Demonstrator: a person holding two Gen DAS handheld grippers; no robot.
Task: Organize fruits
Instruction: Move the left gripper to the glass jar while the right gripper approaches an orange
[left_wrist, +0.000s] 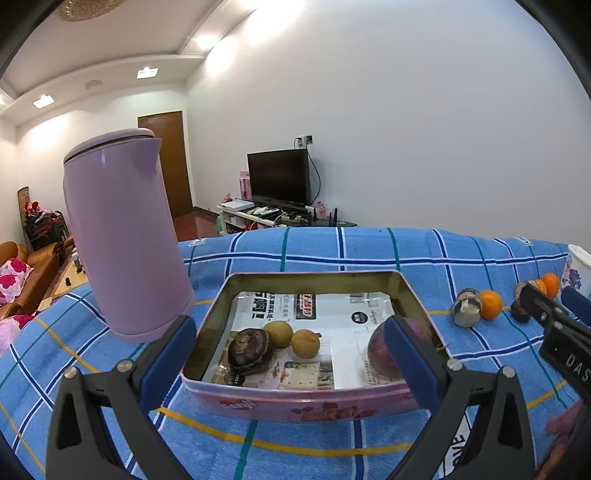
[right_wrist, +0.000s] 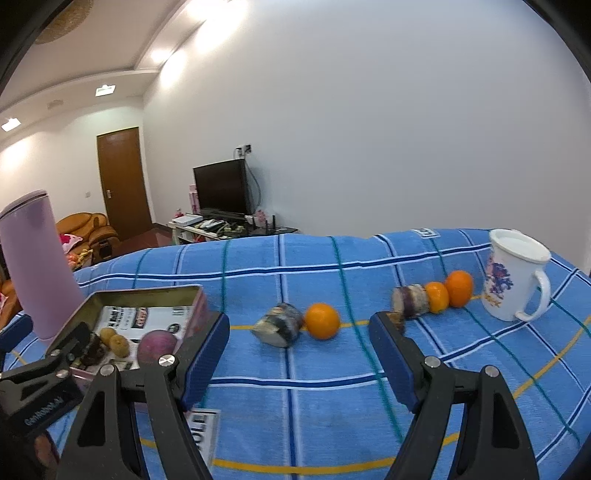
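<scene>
Grippers poised over fruit on a blue checked cloth.
Left view: left gripper spread wide, empty, angled down over the tin tray holding fruit. Right view: right gripper spread, empty, aimed at an orange near it.

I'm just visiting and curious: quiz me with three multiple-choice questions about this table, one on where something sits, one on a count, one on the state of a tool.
1. Where does the white mug stand?
A. inside the tin
B. on the blue cloth, at the right end of the fruit row
C. on the TV stand

2. How many oranges lie on the cloth?
A. one
B. three
C. five

3. How is the right gripper?
A. open, holding nothing
B. shut on an orange
C. shut on the mug

Answers:
1 B, it stands past the last orange.
2 B, one lies alone, two near the mug.
3 A, bare cloth shows between its fingers.
</scene>
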